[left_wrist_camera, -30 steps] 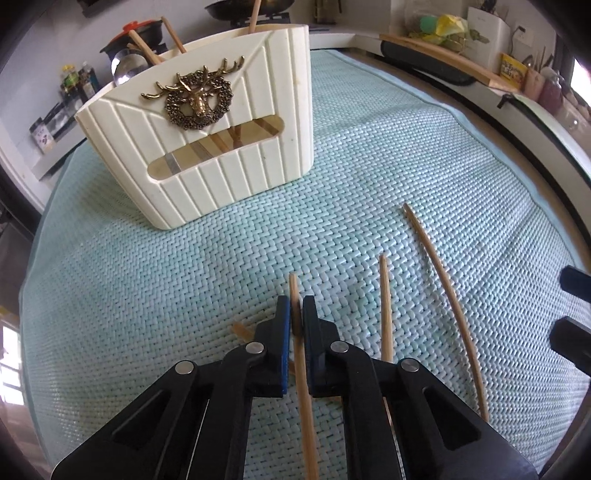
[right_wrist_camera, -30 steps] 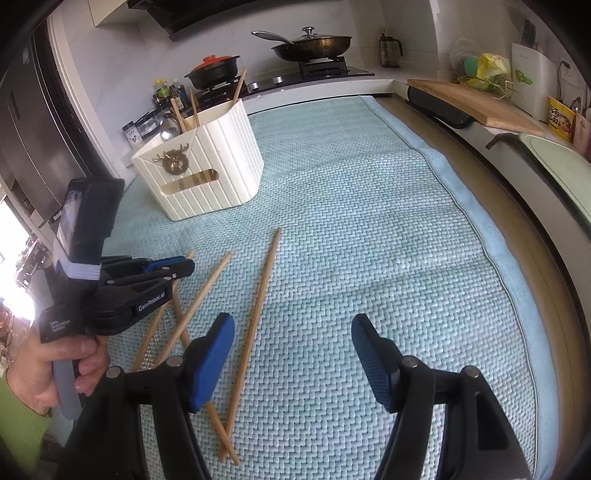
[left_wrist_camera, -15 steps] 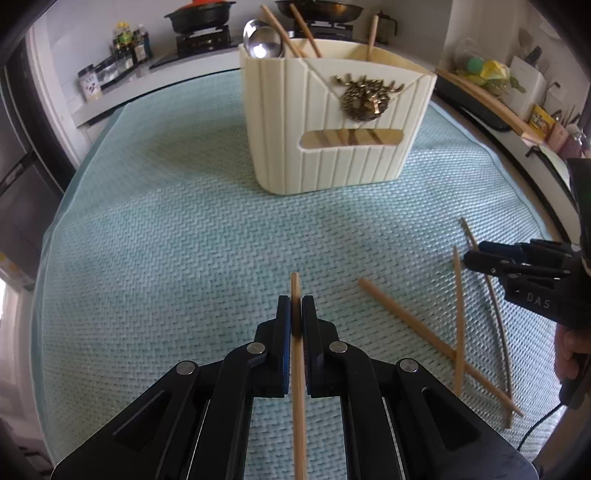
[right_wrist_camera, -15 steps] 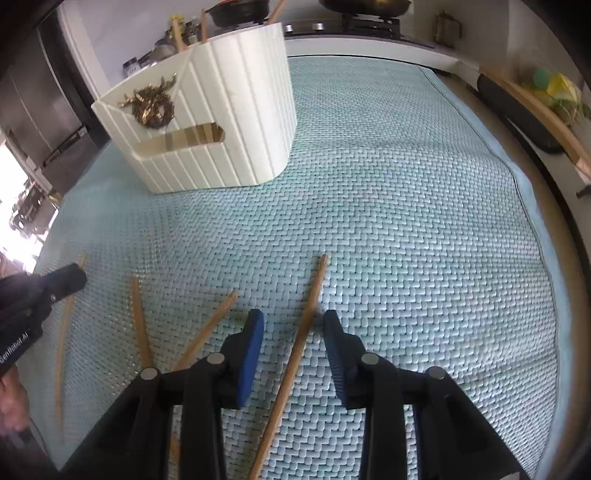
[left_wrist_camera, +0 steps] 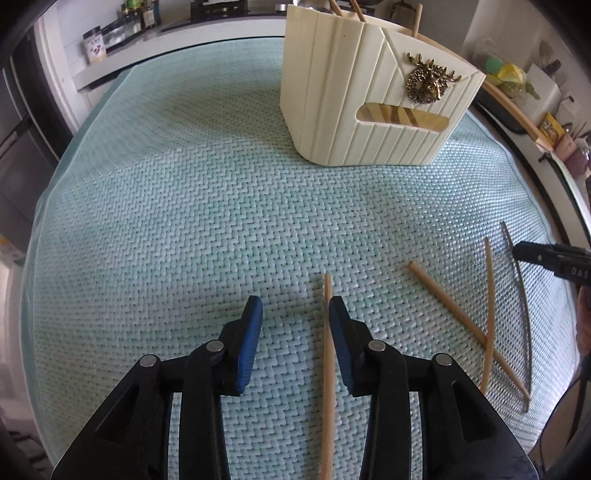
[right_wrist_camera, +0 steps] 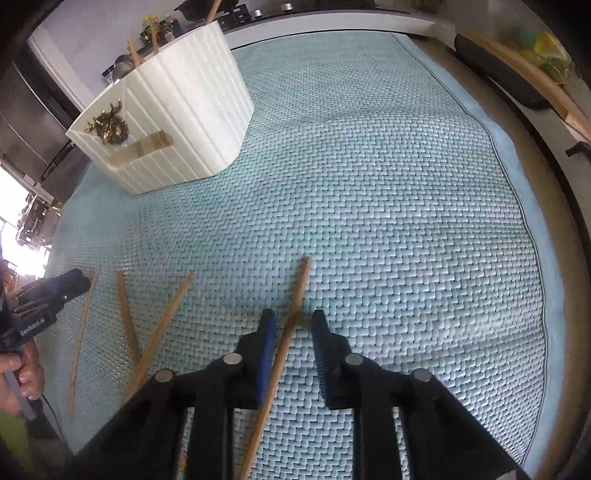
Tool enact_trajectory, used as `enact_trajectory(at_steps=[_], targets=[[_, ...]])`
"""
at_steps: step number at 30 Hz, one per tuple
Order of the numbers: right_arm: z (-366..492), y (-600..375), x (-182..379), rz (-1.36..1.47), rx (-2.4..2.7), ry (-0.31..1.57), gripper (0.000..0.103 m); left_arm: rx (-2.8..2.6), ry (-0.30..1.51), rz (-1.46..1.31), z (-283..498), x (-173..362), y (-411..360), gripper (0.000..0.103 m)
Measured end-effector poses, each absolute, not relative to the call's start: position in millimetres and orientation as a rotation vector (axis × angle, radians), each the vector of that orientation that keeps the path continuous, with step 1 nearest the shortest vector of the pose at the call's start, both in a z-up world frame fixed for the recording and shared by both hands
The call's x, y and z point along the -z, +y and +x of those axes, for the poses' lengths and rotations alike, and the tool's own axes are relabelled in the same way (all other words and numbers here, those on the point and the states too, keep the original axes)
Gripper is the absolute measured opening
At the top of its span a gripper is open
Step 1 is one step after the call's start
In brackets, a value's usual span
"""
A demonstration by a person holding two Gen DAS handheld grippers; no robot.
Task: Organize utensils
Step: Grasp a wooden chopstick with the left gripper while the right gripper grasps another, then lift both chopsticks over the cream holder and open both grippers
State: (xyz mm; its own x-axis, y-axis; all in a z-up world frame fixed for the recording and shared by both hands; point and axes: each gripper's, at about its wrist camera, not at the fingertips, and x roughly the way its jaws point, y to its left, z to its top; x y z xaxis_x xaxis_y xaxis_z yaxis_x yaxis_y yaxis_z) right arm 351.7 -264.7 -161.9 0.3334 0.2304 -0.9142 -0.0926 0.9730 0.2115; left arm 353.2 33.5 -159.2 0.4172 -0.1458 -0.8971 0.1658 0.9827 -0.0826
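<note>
A cream ribbed utensil holder (left_wrist_camera: pixel 373 99) with a brass deer badge stands at the back of the mat and holds several chopsticks; it also shows in the right wrist view (right_wrist_camera: pixel 166 122). My left gripper (left_wrist_camera: pixel 295 314) is open; a wooden chopstick (left_wrist_camera: pixel 327 362) lies on the mat between its fingers, against the right one. My right gripper (right_wrist_camera: pixel 293 319) is open and straddles another chopstick (right_wrist_camera: pixel 284 350) lying on the mat. Three more chopsticks (left_wrist_camera: pixel 487 325) lie crossed to the right of the left gripper, and show in the right wrist view (right_wrist_camera: pixel 125 321).
A woven pale-green mat (left_wrist_camera: pixel 184 206) covers the counter. Its right edge (right_wrist_camera: pixel 517 192) runs beside a wooden cutting board (right_wrist_camera: pixel 524 70). Spice jars (left_wrist_camera: pixel 110 33) and a stove stand along the back wall.
My left gripper has opened and let go of its chopstick, which now lies on the mat. My right gripper has narrowed around the chopstick beneath it.
</note>
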Motion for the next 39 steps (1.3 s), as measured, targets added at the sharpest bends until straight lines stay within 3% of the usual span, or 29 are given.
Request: enact_trajectory(at_steps=[3, 9, 12, 13, 14, 17, 19, 25, 39], targets=[[359, -267, 162, 0.13, -0.21, 1.238, 0.03, 0.197, 1.123, 0.034, 352, 156, 36, 0.055], [366, -226, 161, -0.055, -0.147, 1.216, 0.03, 0.2, 1.157, 0.131, 350, 165, 16, 0.054], [364, -212, 163, -0.09, -0.117, 1.189, 0.024, 0.196, 1.159, 0.174, 350, 169, 6, 0.052], [361, -208, 162, -0.082, -0.11, 1.184, 0.015, 0.191, 1.159, 0.18, 351, 169, 3, 0.051], [360, -207, 162, -0.071, -0.105, 1.183, 0.008, 0.192, 1.162, 0.175, 352, 169, 2, 0.05], [362, -216, 161, -0.02, -0.11, 1.178, 0.006, 0.203, 1.17, 0.166, 354, 168, -5, 0.031], [361, -223, 154, 0.013, -0.115, 1.155, 0.006, 0.219, 1.17, 0.182, 355, 168, -8, 0.005], [350, -257, 120, 0.088, -0.139, 1.052, 0.006, 0.219, 1.148, 0.118, 345, 154, -5, 0.004], [295, -273, 30, 0.162, -0.237, 0.815, 0.006, 0.259, 0.92, -0.023, 317, 39, 19, 0.003]])
